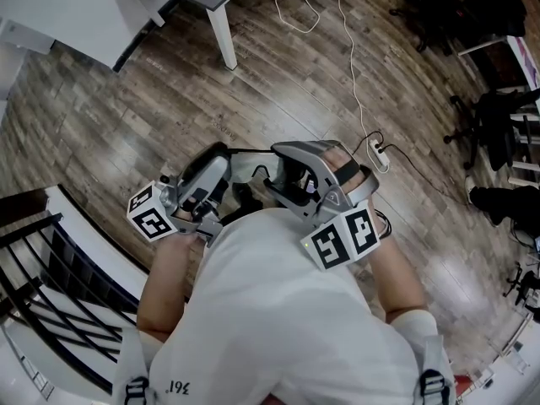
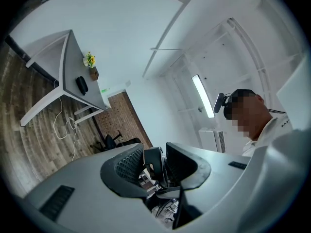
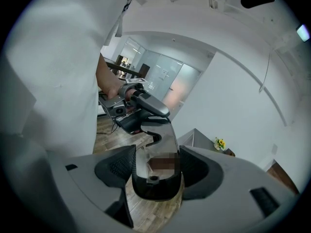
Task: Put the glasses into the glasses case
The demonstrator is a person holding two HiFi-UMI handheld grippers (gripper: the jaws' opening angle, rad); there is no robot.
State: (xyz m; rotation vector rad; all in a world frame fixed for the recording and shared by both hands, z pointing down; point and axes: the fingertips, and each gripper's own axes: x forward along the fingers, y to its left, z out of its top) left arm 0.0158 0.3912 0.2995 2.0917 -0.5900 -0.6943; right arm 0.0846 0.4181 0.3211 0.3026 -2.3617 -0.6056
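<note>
I've got R gripper clamped on the glasses, lower centre of frame; L gripper jaws apart, glasses' other end between.

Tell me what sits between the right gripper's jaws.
The glasses: one dark-rimmed lens sits between the right gripper's pads, the frame running upward. The pads cover the rim's sides, and the frame's far end disappears behind the left gripper.
</note>
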